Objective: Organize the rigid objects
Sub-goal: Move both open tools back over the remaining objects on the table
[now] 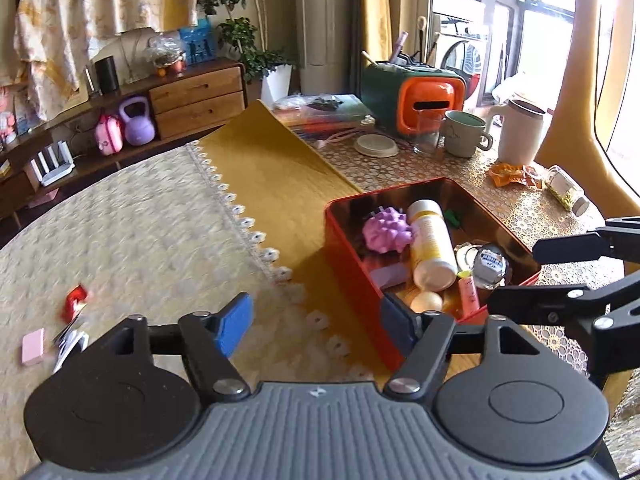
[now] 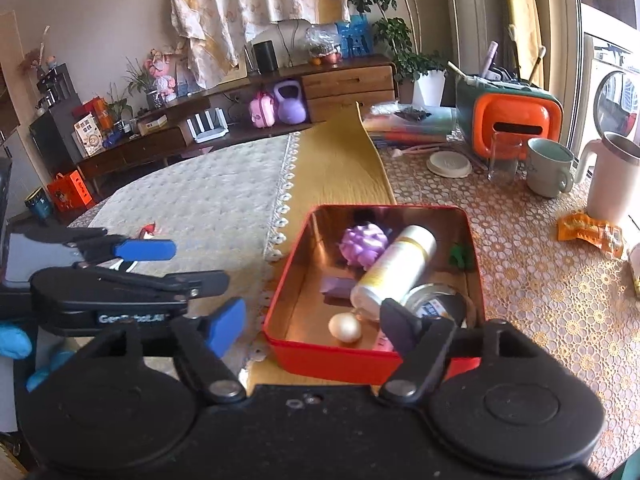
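A red tin box point(image 1: 352, 280) point(image 2: 328, 360) stands on the yellow runner. In it lie a purple spiky ball point(image 1: 386, 230) point(image 2: 364, 244), a white and yellow bottle point(image 1: 430, 244) point(image 2: 394, 268), an egg point(image 1: 426, 302) point(image 2: 344, 328), a small glass jar point(image 1: 490, 264) point(image 2: 432, 304), a pink tube point(image 1: 468, 294) and a purple block point(image 2: 338, 286). My left gripper point(image 1: 316, 320) point(image 2: 200, 265) hangs open and empty over the cloth, left of the box. At the box's near edge my right gripper point(image 2: 312, 328) point(image 1: 514, 276) is also open and holds nothing.
On the pale cloth to the left lie a red item point(image 1: 76, 300) point(image 2: 148, 230), a pink eraser point(image 1: 33, 346) and a small white thing point(image 1: 72, 340). Behind the box stand a mug point(image 2: 550, 168), a glass point(image 2: 502, 160), a tall white cup point(image 2: 612, 184) and an orange-fronted case point(image 2: 516, 124). An orange snack packet point(image 2: 588, 232) lies at the right.
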{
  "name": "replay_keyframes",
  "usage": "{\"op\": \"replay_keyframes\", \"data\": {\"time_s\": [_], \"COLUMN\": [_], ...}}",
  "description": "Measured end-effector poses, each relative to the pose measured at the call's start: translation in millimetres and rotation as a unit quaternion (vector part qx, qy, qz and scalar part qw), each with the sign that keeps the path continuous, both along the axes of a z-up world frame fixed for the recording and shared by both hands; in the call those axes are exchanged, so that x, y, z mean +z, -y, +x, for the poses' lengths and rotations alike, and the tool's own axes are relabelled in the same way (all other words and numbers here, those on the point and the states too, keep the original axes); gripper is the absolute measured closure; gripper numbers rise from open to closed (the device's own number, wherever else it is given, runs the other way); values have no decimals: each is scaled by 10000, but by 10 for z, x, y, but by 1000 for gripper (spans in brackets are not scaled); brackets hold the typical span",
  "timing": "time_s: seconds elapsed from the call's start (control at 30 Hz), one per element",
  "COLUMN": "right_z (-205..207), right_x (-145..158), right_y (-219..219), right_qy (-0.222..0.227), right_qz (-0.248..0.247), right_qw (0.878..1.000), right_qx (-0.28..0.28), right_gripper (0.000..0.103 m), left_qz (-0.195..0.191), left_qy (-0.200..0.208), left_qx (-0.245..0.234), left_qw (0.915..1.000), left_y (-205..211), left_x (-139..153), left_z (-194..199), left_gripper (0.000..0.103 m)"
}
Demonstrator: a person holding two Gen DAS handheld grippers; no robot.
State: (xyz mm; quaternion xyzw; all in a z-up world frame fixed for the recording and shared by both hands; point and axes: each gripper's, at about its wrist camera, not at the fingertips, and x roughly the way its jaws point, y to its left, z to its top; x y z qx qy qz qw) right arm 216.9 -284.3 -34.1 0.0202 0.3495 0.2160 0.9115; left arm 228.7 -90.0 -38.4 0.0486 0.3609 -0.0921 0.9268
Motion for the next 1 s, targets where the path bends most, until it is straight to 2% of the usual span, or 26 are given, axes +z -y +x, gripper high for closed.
{"op": "replay_keyframes", "data": {"time_s": [0.17, 0.23, 0.33, 0.73, 1.0], "right_z": [-73, -94, -121, -74, 73], "right_x": [46, 61, 85, 63, -8], "right_y": [-189, -277, -409, -1033, -1449], "right_qy": [89, 139, 200, 182, 63], "right_qz": [-15, -34, -23, -122, -132], "right_qw": [9999, 9998, 9996, 9983, 9973], "right_qx": [102, 124, 195, 540, 719], "right_gripper": [11, 6, 1, 0, 0], "left_qz": [-101, -125, -33, -140, -152], "left_qy": [42, 60, 194, 147, 94], "left_qx": [104, 186, 399, 1174, 1739], "left_qw": [9999, 9997, 9990, 9929, 9846], "left_y": [-283, -414, -604, -1538, -2126], "left_x": [38, 43, 36, -95, -193], "left_z": [-156, -215, -302, -415, -392], "left_gripper": [26, 21, 20, 18, 18]}}
